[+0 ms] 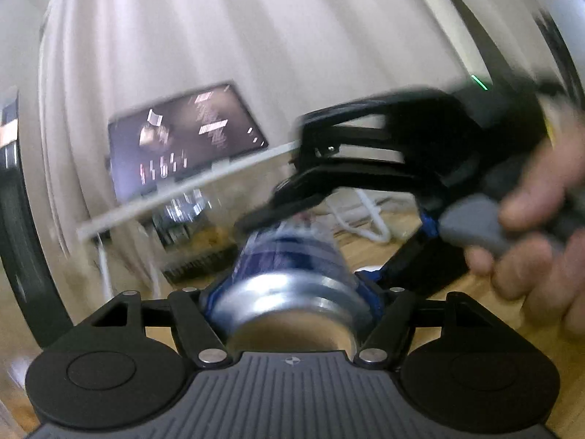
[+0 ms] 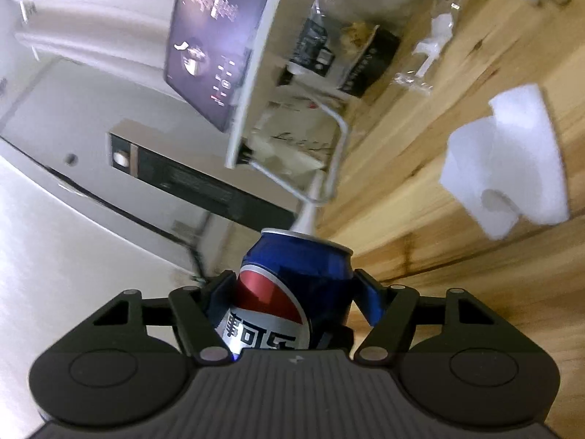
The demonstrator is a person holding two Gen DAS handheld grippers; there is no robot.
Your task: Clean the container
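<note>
Both claws, left (image 1: 292,292) and right (image 2: 292,289), clamp one blue Pepsi can (image 2: 292,292), silver-rimmed, undented.

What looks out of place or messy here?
Nothing spilled or dented shows. The can is clamped in the right gripper. The one stray item is a crumpled tissue lying loose on the wooden table.

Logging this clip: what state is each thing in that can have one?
Pepsi can: gripped by both grippers, held above the table, tilted.
Left hand-held gripper: shut on the can's bottom end.
Right hand-held gripper: shut on the can's side.
Monitor: switched on.
White tissue: lying crumpled on the wooden table.
</note>
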